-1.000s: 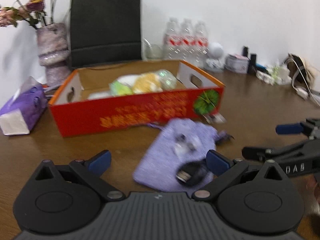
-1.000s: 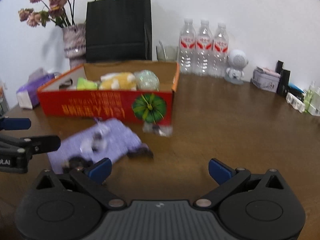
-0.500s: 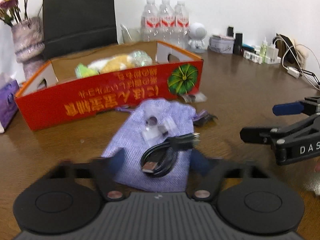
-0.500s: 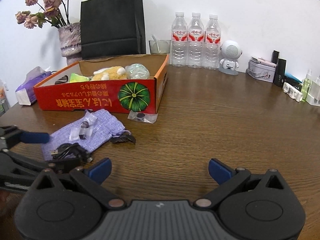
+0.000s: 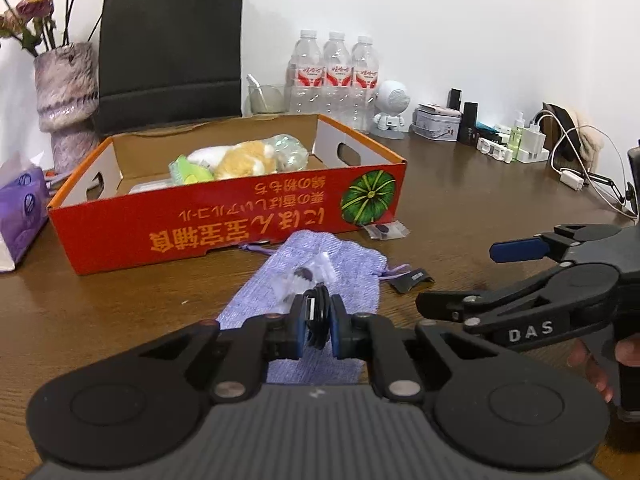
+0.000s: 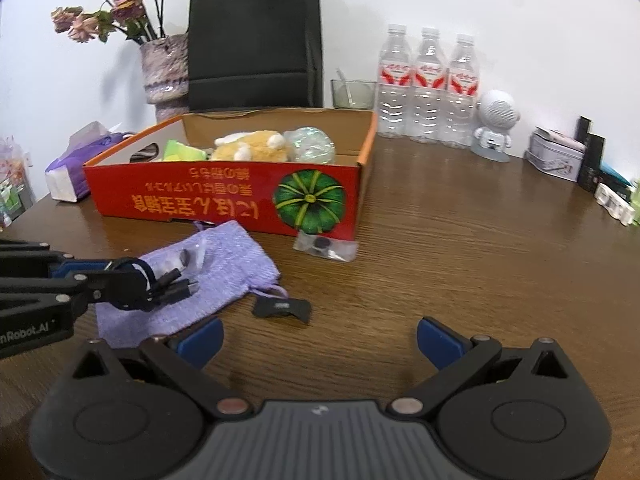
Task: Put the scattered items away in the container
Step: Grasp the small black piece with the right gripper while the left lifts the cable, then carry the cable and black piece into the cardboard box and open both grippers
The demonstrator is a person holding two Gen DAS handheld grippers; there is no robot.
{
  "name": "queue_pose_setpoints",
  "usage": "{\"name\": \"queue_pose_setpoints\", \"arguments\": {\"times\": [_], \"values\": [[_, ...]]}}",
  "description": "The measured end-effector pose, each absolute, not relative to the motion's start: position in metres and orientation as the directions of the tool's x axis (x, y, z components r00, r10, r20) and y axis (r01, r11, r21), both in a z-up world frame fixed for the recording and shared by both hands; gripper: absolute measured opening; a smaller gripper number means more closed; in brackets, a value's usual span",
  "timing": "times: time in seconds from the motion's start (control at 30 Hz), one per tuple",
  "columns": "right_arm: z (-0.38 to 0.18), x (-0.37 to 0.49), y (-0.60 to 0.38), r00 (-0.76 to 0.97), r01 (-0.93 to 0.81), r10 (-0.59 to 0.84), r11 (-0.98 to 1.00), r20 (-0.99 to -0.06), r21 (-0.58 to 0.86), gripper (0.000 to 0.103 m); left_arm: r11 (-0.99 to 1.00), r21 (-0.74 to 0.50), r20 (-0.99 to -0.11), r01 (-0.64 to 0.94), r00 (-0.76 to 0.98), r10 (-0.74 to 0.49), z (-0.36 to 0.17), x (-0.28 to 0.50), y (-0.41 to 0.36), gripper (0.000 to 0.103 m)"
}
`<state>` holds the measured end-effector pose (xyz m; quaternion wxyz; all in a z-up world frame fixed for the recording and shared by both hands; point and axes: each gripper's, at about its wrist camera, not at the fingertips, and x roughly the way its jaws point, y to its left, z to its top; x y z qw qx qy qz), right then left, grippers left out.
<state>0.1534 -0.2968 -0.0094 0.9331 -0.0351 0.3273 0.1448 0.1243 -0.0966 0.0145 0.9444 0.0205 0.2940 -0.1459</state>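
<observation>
My left gripper is shut on a coiled black USB cable, held just above a lilac cloth pouch; the right wrist view shows the cable in its fingers too. A small clear bag lies on the pouch. The red cardboard box stands behind, holding a plush toy and other items. A second clear bag and a black clip lie on the table. My right gripper is open and empty, to the right of the pouch.
A purple tissue pack, a vase of dried flowers and a black paper bag stand behind the box. Three water bottles, a white figurine, a tin and chargers line the back right.
My left gripper has moved down over the pouch, shut on the black cable and taken it off the cloth. The right gripper stayed open and shifted slightly.
</observation>
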Motion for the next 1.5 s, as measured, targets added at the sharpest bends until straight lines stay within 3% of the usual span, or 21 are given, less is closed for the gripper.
{"name": "queue_pose_setpoints", "arguments": {"times": [0.1,0.3,0.37,0.4,0.43,0.63,1.2,1.5], "values": [[-0.013,0.16,-0.29,0.742,-0.282,0.227,0.959,-0.631,0.013,0.101,0.958,-0.061,-0.556,0.28,0.788,-0.265,0.015,0.124,-0.09,0.012],[-0.016,0.169,-0.284,0.733,-0.302,0.262,0.952,-0.628,0.045,0.073,0.957,-0.09,-0.545,0.275,0.79,-0.279,0.016,0.125,-0.083,0.012],[-0.017,0.167,-0.279,0.74,-0.323,0.261,0.946,-0.62,0.014,0.055,0.956,-0.095,-0.543,0.278,0.79,-0.283,0.016,0.125,-0.083,0.012],[-0.016,0.166,-0.279,0.729,-0.35,0.294,0.936,-0.619,0.032,0.027,0.956,-0.095,-0.541,0.279,0.791,-0.285,0.016,0.125,-0.082,0.012],[-0.014,0.163,-0.278,0.721,-0.373,0.315,0.927,-0.617,0.038,0.017,0.955,-0.095,-0.538,0.281,0.793,-0.286,0.017,0.124,-0.082,0.012],[-0.006,0.153,-0.281,0.748,-0.353,0.308,0.935,-0.588,0.041,0.01,0.952,-0.074,-0.502,0.296,0.814,-0.292,0.029,0.117,-0.082,0.012],[0.033,0.133,-0.272,0.808,-0.358,0.332,0.933,-0.487,0.042,0.01,0.956,-0.069,-0.414,0.284,0.864,-0.286,0.062,0.107,-0.062,0.011],[0.073,0.167,-0.242,0.841,-0.376,0.363,0.925,-0.402,0.048,0.01,0.961,-0.118,-0.323,0.251,0.905,-0.276,0.097,0.149,-0.04,0.011]]}}
